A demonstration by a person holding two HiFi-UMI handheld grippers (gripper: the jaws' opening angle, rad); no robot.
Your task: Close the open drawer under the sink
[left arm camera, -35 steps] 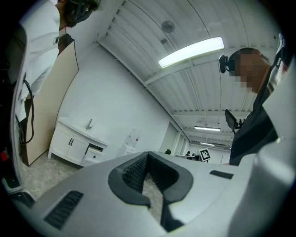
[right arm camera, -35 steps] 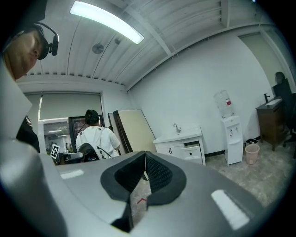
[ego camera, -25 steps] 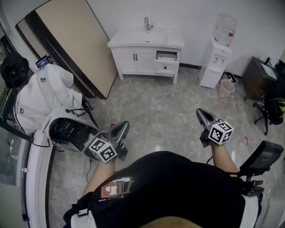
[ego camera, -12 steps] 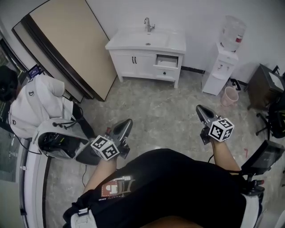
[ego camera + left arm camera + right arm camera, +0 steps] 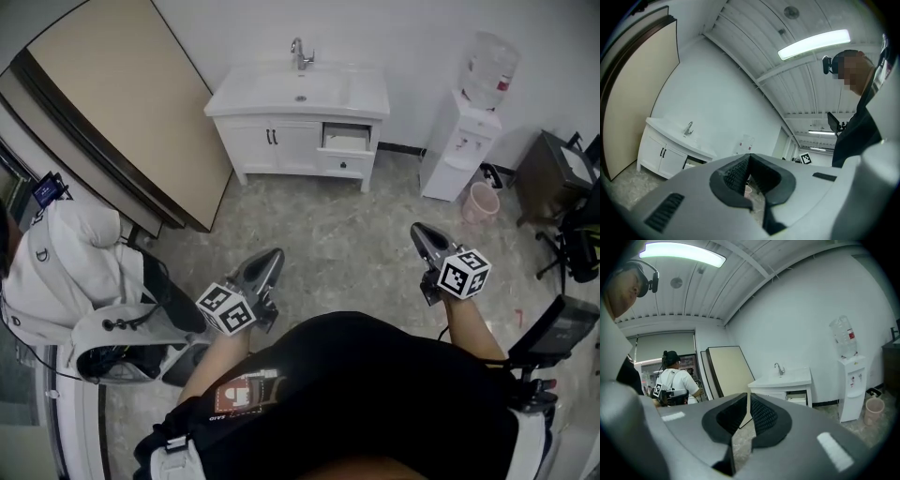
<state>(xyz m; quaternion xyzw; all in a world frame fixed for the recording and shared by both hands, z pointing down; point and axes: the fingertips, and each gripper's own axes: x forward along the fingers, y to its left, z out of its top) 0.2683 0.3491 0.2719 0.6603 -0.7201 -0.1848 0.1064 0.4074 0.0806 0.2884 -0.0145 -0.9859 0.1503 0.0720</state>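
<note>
The person is holding the left claw point(image 5: 270, 261) and the right claw point(image 5: 420, 235) out over a grey speckled stone floor point(image 5: 347, 239). Both are pointing toward a white vanity cabinet point(image 5: 272, 147) standing against the far white wall, and both are well apart from it.

In the left gripper view the two dark ribbed pads are meeting at their tips, so that claw is pressed together with nothing between the pads. In the right gripper view the jaws are likewise lying against each other at the tips, with nothing in them. A black-and-white marker cube point(image 5: 225, 309) is sitting on the left claw and another marker cube point(image 5: 464, 274) on the right one.

The open white drawer point(image 5: 347, 141) is sticking out of the cabinet's right side, directly under the white countertop. Just below it a second drawer with a dark knob point(image 5: 345, 165) is sitting flush. To the left of the drawers, two white doors with dark handles point(image 5: 272, 138) are closed. A chrome faucet point(image 5: 298, 52) is rising behind the white sink basin point(image 5: 300, 91).

A white water dispenser point(image 5: 450, 150) carrying a clear bottle point(image 5: 494, 67) is standing just right of the cabinet, with a pink bucket point(image 5: 480, 202) near its foot. A large beige board with a dark frame point(image 5: 112, 103) is leaning against the wall on the left. Nearer, at the left edge, another person in a white top point(image 5: 66, 262) is bending over.
</note>
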